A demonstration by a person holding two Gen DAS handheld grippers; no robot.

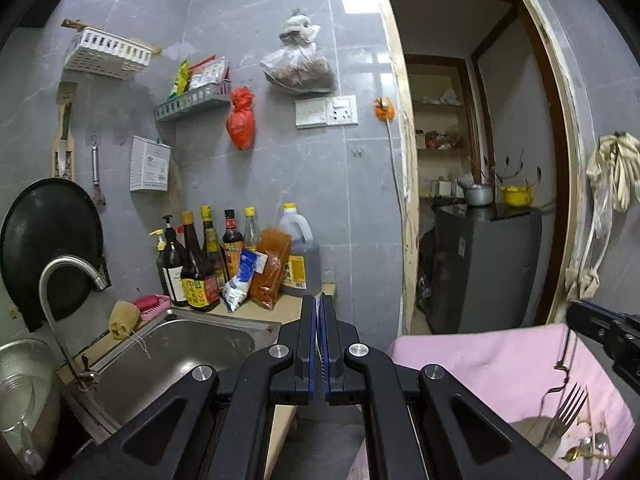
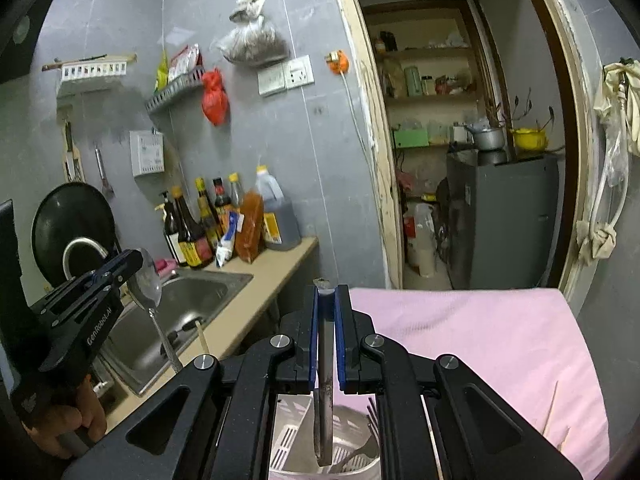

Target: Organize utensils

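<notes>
My left gripper is shut on a steel spoon; in the right wrist view it holds the spoon by its bowl, handle hanging down over the sink edge. My right gripper is shut on the handle of a metal utensil that hangs down into a white slotted utensil holder. A fork stands in that holder. In the left wrist view a fork and small spoons show at lower right on the pink cloth.
A steel sink with a curved tap sits at left. Sauce bottles and an oil jug line the counter's back. A black pan leans on the wall. An open doorway is at right.
</notes>
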